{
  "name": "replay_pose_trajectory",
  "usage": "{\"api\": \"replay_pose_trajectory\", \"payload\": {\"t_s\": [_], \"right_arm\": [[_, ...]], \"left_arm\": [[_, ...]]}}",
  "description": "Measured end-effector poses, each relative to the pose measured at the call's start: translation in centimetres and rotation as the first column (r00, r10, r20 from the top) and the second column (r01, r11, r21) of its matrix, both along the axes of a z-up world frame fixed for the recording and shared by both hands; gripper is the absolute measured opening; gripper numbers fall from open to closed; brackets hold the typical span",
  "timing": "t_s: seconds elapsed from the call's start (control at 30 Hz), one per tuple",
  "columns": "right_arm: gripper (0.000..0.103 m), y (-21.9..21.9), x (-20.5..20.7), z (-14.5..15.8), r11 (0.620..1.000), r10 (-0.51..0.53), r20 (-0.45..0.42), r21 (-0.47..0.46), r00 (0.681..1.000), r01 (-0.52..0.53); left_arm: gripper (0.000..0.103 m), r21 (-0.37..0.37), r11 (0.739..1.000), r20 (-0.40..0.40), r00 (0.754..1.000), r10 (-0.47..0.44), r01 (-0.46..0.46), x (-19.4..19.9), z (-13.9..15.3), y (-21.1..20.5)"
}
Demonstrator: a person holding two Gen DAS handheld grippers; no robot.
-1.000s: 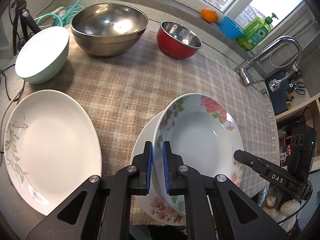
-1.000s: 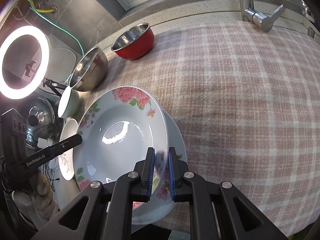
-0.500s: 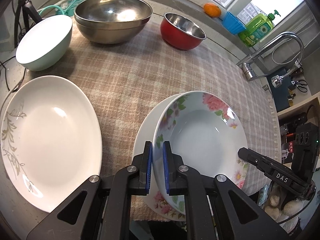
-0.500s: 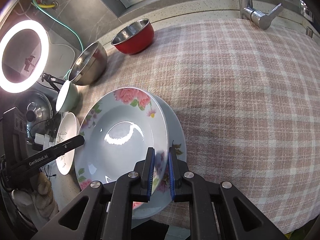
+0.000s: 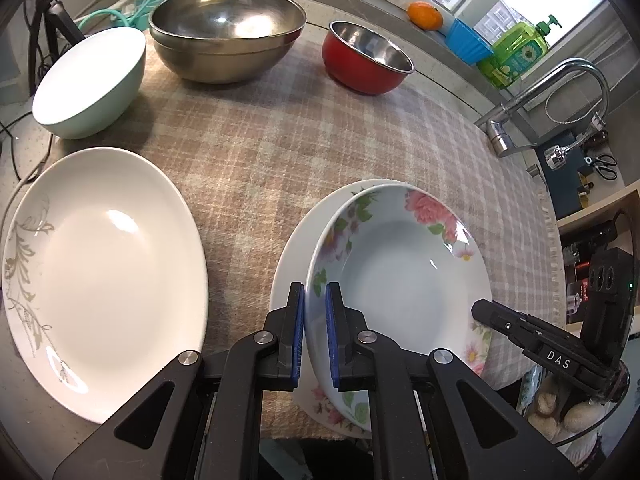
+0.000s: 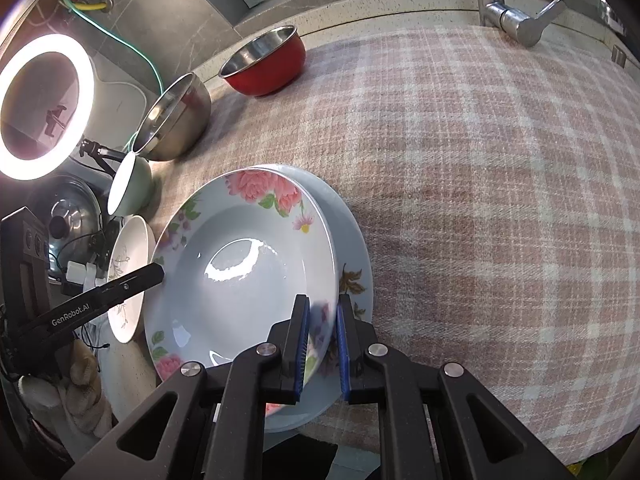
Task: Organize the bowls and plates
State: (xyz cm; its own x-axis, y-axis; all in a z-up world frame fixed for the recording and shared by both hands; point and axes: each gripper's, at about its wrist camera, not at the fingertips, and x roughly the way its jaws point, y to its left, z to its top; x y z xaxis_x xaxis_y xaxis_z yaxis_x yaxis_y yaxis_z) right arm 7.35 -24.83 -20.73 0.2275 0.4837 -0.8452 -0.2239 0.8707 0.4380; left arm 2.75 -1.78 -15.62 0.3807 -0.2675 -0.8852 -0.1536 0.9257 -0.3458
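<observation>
A deep floral plate [image 5: 404, 276] [image 6: 244, 276] is held over a flat floral plate [image 5: 292, 248] [image 6: 356, 276] at the near edge of the checked cloth. My left gripper [image 5: 315, 308] is shut on its left rim. My right gripper [image 6: 322, 320] is shut on its right rim. Each gripper shows as a black finger in the other's view. A white oval plate [image 5: 100, 272] lies to the left. A pale green bowl [image 5: 88, 80], a large steel bowl [image 5: 228, 44] and a red bowl [image 5: 366, 60] stand at the back.
A tap [image 5: 548, 92] [image 6: 516, 20] stands at the cloth's right edge. An orange [image 5: 425, 15], a blue tub [image 5: 466, 42] and a green soap bottle [image 5: 516, 50] sit on the window sill. A ring light [image 6: 40, 104] and a pot lid [image 6: 68, 216] are on the left.
Both grippers have carried the deep floral plate down and slightly back toward the flat floral plate; the back bowls look farther away. Grips are unchanged.
</observation>
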Motion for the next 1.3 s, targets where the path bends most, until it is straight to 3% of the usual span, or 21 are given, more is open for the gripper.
{"api": "replay_pose_trajectory", "payload": {"t_s": [1.3], "right_arm": [[0.017,1.6,-0.6,0.5,0.988,0.084,0.081,-0.138,0.993,-0.072]], "left_arm": [[0.011,0.084,0.994,0.008,0.997,-0.074,0.073,0.0,-0.6,-1.2]]}}
